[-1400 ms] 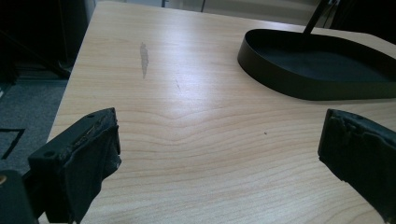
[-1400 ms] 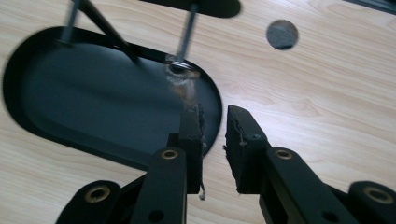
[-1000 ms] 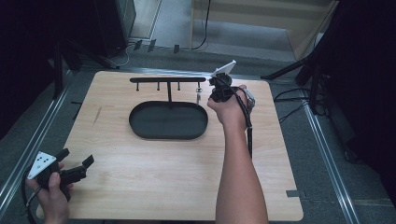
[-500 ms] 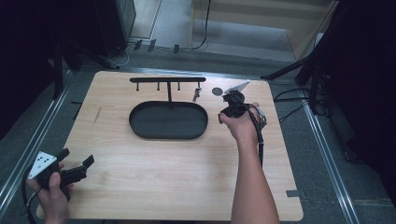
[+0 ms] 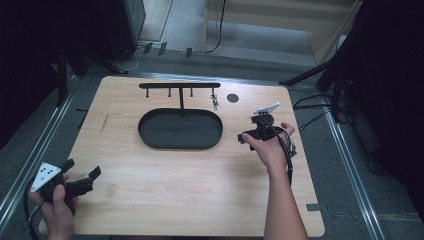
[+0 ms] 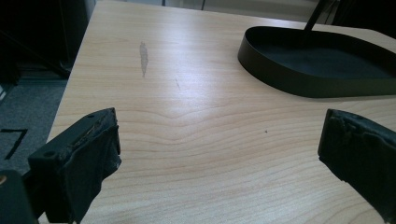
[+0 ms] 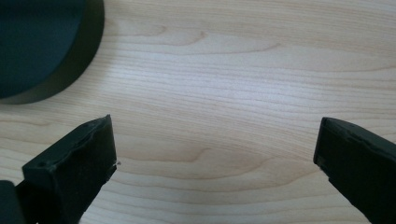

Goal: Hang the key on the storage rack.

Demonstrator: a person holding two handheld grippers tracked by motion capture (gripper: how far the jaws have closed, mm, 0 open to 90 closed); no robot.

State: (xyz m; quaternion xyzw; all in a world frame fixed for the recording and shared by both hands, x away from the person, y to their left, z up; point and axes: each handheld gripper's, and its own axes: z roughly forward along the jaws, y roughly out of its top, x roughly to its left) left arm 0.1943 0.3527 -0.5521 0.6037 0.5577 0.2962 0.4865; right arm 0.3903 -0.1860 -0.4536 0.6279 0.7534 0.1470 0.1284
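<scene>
A black oval tray [image 5: 150,137] with a T-shaped hook rack [image 5: 180,85] stands at the table's middle back. A small set of keys [image 5: 214,102] hangs from the rack's right hook. My right gripper [image 5: 247,136] hovers to the right of the tray, open, with bare wood between its jaws [image 7: 215,154]; the tray's rim [image 7: 88,42] lies at its upper left. My left gripper [image 5: 82,175] rests at the table's front left corner, open and holding nothing [image 6: 219,154], pointing toward the tray [image 6: 280,81].
A dark round mark [image 5: 232,98] sits on the wooden table [image 5: 175,200] right of the rack. A grey smear [image 6: 144,56] marks the wood left of the tray. Cables and dark stands lie on the floor around the table.
My right gripper has drawn back from the rack's right end, moving toward me and lower, to the right of the tray. The keys stay on the hook. My left gripper has not moved.
</scene>
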